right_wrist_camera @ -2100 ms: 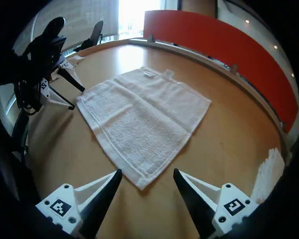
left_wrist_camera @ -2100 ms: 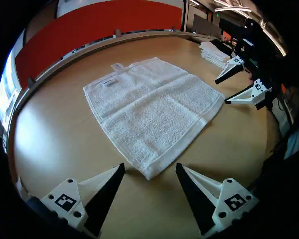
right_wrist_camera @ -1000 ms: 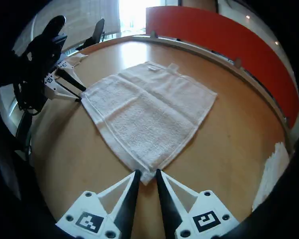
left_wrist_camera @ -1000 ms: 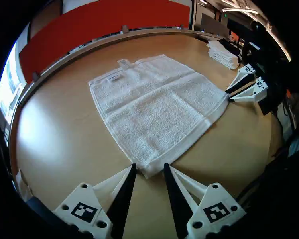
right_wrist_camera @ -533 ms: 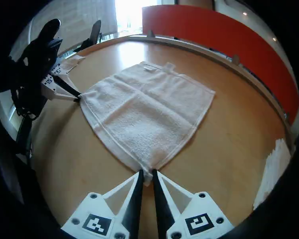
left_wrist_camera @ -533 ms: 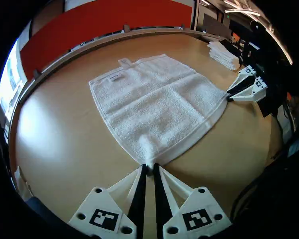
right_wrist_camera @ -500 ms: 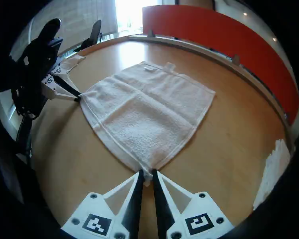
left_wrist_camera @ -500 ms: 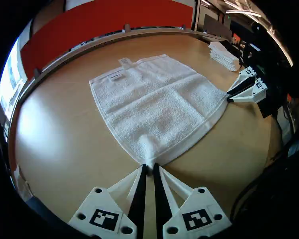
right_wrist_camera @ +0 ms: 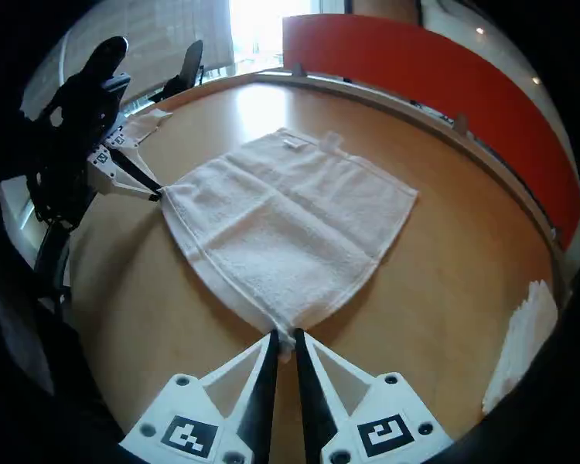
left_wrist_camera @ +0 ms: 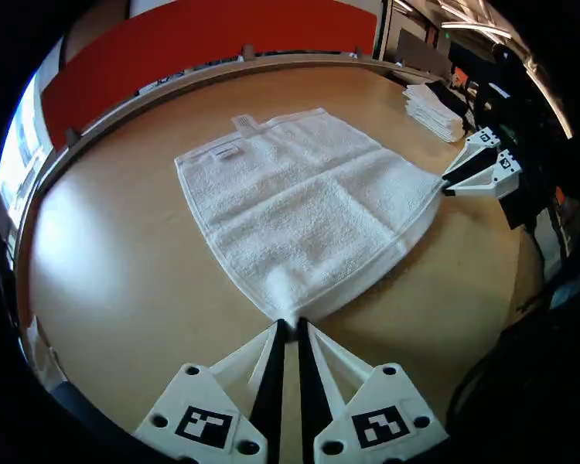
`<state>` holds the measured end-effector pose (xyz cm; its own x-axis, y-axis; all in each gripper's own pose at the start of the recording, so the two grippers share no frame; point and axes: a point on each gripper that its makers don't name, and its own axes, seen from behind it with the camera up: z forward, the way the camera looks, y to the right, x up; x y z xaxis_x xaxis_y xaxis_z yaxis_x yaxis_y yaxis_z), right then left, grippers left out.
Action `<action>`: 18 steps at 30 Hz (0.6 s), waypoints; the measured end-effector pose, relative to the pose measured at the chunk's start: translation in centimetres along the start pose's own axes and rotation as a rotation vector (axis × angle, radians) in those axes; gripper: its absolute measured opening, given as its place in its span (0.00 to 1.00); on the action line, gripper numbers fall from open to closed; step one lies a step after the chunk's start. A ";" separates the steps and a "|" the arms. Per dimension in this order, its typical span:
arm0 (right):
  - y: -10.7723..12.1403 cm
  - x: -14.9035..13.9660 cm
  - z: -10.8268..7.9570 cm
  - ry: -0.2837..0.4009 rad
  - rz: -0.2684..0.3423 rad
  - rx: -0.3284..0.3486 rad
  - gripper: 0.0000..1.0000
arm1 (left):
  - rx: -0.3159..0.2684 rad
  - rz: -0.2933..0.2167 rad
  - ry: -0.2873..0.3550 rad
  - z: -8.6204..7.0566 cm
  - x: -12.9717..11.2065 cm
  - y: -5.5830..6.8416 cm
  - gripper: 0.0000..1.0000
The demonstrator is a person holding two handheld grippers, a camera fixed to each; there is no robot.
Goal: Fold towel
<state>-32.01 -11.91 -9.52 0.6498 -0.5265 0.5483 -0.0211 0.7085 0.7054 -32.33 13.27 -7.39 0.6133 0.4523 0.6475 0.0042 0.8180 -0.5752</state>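
Note:
A white terry towel (left_wrist_camera: 305,201) (right_wrist_camera: 290,224) lies spread on the round wooden table (left_wrist_camera: 120,263), its two near corners raised slightly off the wood. My left gripper (left_wrist_camera: 290,329) is shut on one near corner of the towel; the right gripper view shows it too, at the towel's left corner (right_wrist_camera: 157,193). My right gripper (right_wrist_camera: 284,340) is shut on the other near corner, and from the left gripper view it appears at the towel's right corner (left_wrist_camera: 445,185). A small label (left_wrist_camera: 226,152) sits near the towel's far edge.
A stack of folded white towels (left_wrist_camera: 433,112) (right_wrist_camera: 522,340) rests near the table's edge. A red panel (left_wrist_camera: 213,39) (right_wrist_camera: 445,85) runs behind the table's raised rim. Office chairs (right_wrist_camera: 185,62) stand by the bright window.
Both grippers closed from open onto the towel's near corners. Since half a second ago they have lifted the corners a little, and the near hem now casts a shadow on the table.

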 end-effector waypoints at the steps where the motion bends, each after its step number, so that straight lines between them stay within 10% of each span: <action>1: 0.1 0.2 -0.2 0.006 -0.001 -0.005 0.16 | 0.001 -0.002 0.003 -0.3 0.2 0.0 0.11; 18: -0.4 4.6 -5.0 0.091 -0.013 -0.027 0.15 | 0.021 -0.066 0.058 -6.1 3.8 0.2 0.11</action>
<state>-25.20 -12.27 -9.51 0.7165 -0.4912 0.4952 0.0072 0.7151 0.6989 -25.20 12.97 -8.04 0.6566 0.3763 0.6536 0.0302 0.8528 -0.5214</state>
